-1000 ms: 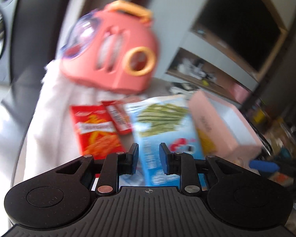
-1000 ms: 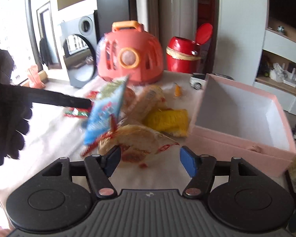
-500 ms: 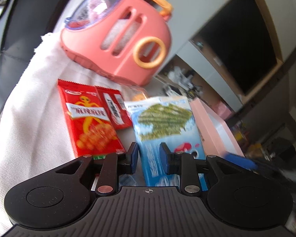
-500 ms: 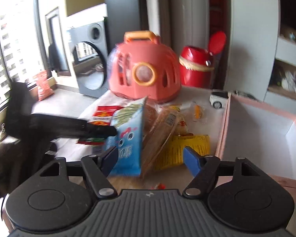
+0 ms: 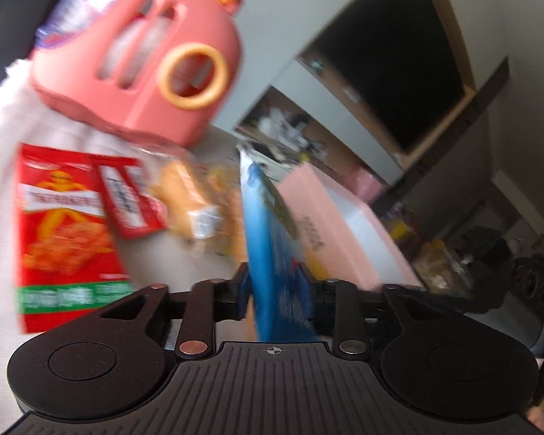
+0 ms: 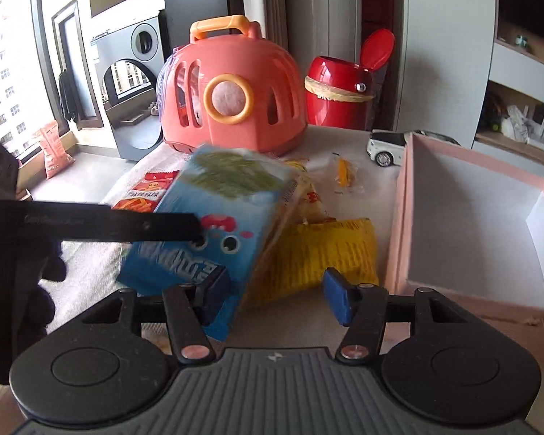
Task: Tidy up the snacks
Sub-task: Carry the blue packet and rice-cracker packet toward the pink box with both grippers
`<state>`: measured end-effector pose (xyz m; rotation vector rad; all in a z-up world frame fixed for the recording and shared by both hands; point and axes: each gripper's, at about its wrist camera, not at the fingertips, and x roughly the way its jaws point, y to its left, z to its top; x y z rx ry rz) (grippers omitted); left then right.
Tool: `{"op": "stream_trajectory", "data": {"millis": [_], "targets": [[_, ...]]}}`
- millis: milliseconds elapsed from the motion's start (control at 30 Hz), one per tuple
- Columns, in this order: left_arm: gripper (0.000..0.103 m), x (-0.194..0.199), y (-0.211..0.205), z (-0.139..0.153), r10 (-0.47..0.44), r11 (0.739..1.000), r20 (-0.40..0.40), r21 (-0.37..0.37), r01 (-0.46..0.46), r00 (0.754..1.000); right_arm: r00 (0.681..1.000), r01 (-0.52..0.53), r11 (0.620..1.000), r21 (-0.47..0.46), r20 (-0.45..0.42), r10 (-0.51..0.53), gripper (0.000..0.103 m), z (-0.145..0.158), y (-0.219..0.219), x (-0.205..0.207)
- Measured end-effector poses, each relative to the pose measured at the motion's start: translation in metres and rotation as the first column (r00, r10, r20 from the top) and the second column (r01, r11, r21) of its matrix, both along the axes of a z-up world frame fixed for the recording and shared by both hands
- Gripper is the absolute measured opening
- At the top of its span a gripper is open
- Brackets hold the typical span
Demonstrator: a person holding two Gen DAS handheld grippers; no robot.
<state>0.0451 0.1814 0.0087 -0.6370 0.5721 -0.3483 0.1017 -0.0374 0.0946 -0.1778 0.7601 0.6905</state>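
Note:
My left gripper [image 5: 277, 286] is shut on a blue snack bag with green sticks printed on it [image 5: 272, 246], held edge-on above the table. The same bag [image 6: 217, 217] shows in the right wrist view, with the left gripper's finger [image 6: 127, 223] across it. My right gripper [image 6: 275, 295] is open and empty, low over a yellow snack pack [image 6: 326, 250]. The open pink box [image 6: 471, 217] stands to the right, also in the left wrist view [image 5: 330, 224]. Red snack packs [image 5: 65, 228] and bread packs [image 5: 188, 199] lie on the white cloth.
A pink dome-shaped carrier [image 6: 232, 90] stands at the back of the table, with a red bin [image 6: 341, 90] beside it. A white toy car [image 6: 388, 145] and a small orange sweet [image 6: 342, 172] lie near the box.
The left gripper has turned the blue bag from flat-on to edge-on and carried it right, closer to the pink box. The right gripper has dropped lower over the yellow pack.

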Motion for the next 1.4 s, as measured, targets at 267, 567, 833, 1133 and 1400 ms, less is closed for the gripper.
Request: {"op": "stream_trajectory", "data": {"millis": [267,567,833,1133,1400], "targets": [[0.017,-0.014,-0.017,0.009,-0.016,0.999,-0.002,0.042,0.016,1.0,0.999,-0.032,0.999,0.009,-0.019,0.032,0.067,-0.005,-0.027,-0.03],[0.017,-0.11,0.011,0.036,0.07,0.997,-0.007,0.043,-0.069,0.998,0.999,-0.031,0.997,0.07,-0.037,0.033,0.07,-0.002,-0.047,-0.058],[0.017,-0.147,0.019,0.019,0.115,0.99,-0.106,0.096,-0.105,0.988,0.991,-0.112,0.993,0.042,-0.07,0.115,0.075,-0.013,-0.012,-0.076],[0.018,-0.125,0.017,-0.008,0.106,0.994,-0.15,0.015,-0.105,0.983,0.984,-0.083,0.989,0.12,-0.148,0.101,0.086,-0.027,-0.014,-0.067],[0.018,-0.124,-0.007,-0.007,0.022,0.999,-0.123,0.026,-0.019,0.992,0.981,-0.089,0.991,0.096,-0.162,0.104,0.065,-0.018,-0.05,-0.07]]}}
